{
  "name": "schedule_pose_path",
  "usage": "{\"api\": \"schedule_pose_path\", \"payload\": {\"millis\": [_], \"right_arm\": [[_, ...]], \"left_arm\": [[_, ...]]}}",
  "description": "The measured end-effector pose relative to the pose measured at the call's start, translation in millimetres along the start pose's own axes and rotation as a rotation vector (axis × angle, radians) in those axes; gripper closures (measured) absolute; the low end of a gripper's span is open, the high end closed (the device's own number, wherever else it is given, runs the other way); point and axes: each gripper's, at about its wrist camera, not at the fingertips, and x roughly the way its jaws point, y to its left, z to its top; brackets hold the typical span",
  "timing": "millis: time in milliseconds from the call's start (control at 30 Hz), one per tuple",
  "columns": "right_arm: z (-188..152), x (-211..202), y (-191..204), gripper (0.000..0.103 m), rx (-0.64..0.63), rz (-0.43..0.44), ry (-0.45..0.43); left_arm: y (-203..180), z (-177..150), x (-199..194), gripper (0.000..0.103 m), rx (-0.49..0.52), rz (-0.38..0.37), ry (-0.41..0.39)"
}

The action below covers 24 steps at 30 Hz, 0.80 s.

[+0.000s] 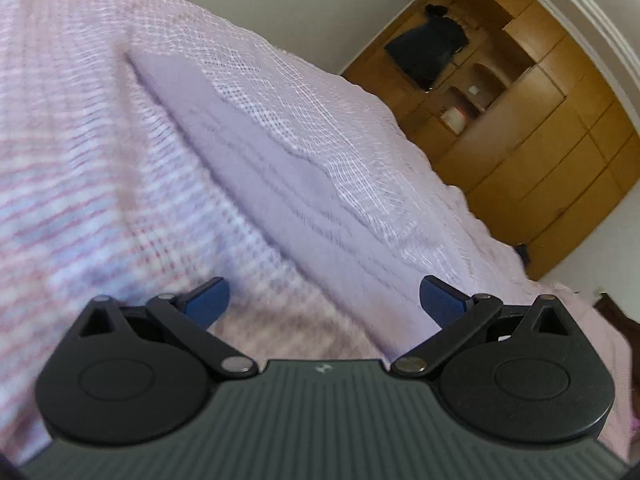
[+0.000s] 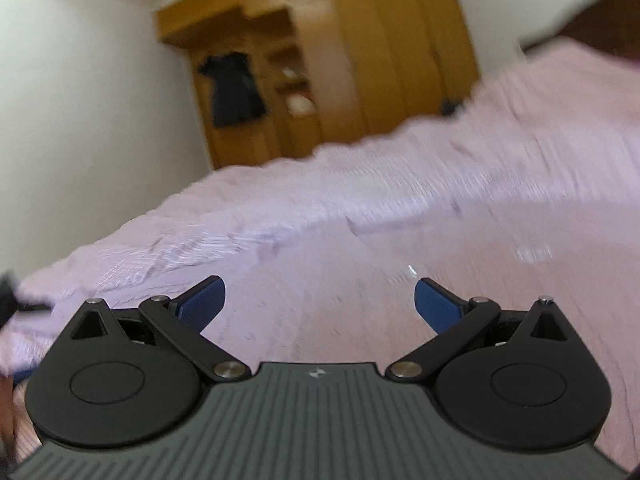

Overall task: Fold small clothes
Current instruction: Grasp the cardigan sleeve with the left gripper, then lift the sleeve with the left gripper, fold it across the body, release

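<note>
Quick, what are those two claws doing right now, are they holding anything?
Left claw: open, holding nothing, over the pink bed cover.
Right claw: open, holding nothing.

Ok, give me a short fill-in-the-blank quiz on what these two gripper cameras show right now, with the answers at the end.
1. The left gripper has its jaws ____.
2. The right gripper holds ____ between its fingers.
3. The pale garment lies on a pink ____.
4. A dark garment hangs at the wooden ____.

Answers: open; nothing; bed cover; wardrobe
</note>
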Motion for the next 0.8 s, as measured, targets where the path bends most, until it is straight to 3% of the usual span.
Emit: {"api": "schedule_pose_path", "payload": {"millis": [167, 300, 367, 400, 433, 500, 600, 800], "right_arm": [[-19, 5, 32, 0.000, -0.234, 0.125, 0.045], [-40, 1, 60, 0.000, -0.397, 0.140, 0.115], [-49, -6, 74, 0.000, -0.480, 0.158, 0.100], [-52, -7, 76, 0.000, -0.508, 0.162, 0.085], [-56, -11, 80, 0.000, -0.531, 0.161, 0.072], [-60, -17, 84, 0.000, -0.566, 0.149, 0.055], [-60, -25, 85, 0.000, -0.588, 0.160, 0.044], [-53, -18, 78, 0.000, -0.528, 0.163, 0.023]], "left_arm": [[-12, 3, 38, 0.000, 0.099, 0.048, -0.032], [-17, 4, 48, 0.000, 0.128, 0.056, -0.015], [-20, 3, 51, 0.000, 0.156, 0.051, -0.011], [-20, 3, 51, 0.007, 0.168, 0.035, -0.010], [-19, 3, 50, 0.038, 0.172, 0.024, -0.008], [-13, 5, 53, 0.089, 0.146, -0.012, 0.063], [-10, 3, 49, 0.094, 0.151, -0.059, 0.061], [-24, -1, 18, 0.095, 0.264, -0.157, -0.070]]}}
